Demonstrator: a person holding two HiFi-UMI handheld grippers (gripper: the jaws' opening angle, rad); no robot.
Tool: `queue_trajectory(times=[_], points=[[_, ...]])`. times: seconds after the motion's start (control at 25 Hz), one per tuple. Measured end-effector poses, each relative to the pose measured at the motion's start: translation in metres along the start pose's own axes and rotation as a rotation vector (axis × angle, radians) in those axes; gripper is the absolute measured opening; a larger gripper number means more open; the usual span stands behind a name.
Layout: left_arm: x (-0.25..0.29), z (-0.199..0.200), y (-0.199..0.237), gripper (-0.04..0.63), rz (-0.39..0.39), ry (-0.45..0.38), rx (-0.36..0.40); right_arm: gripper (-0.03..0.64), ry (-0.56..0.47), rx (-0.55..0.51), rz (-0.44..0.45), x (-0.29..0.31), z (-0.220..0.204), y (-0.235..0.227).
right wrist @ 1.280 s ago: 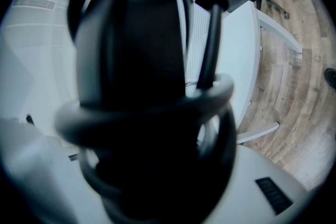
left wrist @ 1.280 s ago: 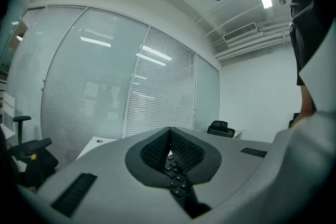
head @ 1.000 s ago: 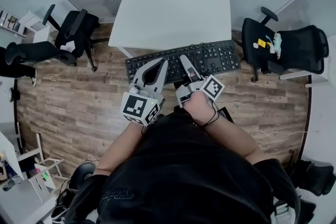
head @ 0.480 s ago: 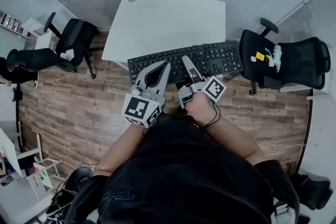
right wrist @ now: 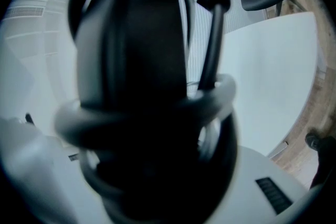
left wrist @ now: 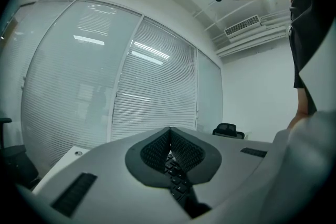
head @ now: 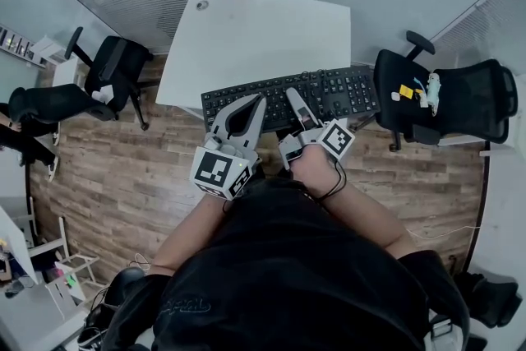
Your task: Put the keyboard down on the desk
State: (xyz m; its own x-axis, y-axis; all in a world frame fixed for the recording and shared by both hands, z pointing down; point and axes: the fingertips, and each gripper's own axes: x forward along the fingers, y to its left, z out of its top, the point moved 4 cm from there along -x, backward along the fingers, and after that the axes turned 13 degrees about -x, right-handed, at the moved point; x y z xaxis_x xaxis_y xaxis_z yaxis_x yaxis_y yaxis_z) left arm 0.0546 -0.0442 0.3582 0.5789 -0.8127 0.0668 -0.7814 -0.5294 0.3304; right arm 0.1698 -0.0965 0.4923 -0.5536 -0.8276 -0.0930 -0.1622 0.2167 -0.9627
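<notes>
Over the last second I've brought the keyboard (head: pixel 337 90) forward, toward 12 o'clock. It had hung over the wood floor (head: pixel 123 168), just short of the desk (head: pixel 255 37). Now its far edge reaches the desk's near edge, and its 9 o'clock end overlaps the tabletop. The desk has slid toward 7 o'clock in my head view.

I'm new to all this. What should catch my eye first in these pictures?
A black keyboard is held up before the person, pinched at its near edge by the left tongs and the right tongs. Just beyond it stands a white desk, with a black office chair to its right.
</notes>
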Motion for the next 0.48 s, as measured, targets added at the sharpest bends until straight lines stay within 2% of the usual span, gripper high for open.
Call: queue_trajectory(times=[0.24,0.48], points=[[0.013,0.006,0.017,0.015,-0.016,0.004,-0.007,0.156,-0.009,-0.009,-0.009,0.023,0.007,-0.003],[0.019,0.018,0.058,0.015,-0.008,-0.002,-0.024,0.156,-0.01,-0.003,-0.021,0.06,0.002,-0.01]])
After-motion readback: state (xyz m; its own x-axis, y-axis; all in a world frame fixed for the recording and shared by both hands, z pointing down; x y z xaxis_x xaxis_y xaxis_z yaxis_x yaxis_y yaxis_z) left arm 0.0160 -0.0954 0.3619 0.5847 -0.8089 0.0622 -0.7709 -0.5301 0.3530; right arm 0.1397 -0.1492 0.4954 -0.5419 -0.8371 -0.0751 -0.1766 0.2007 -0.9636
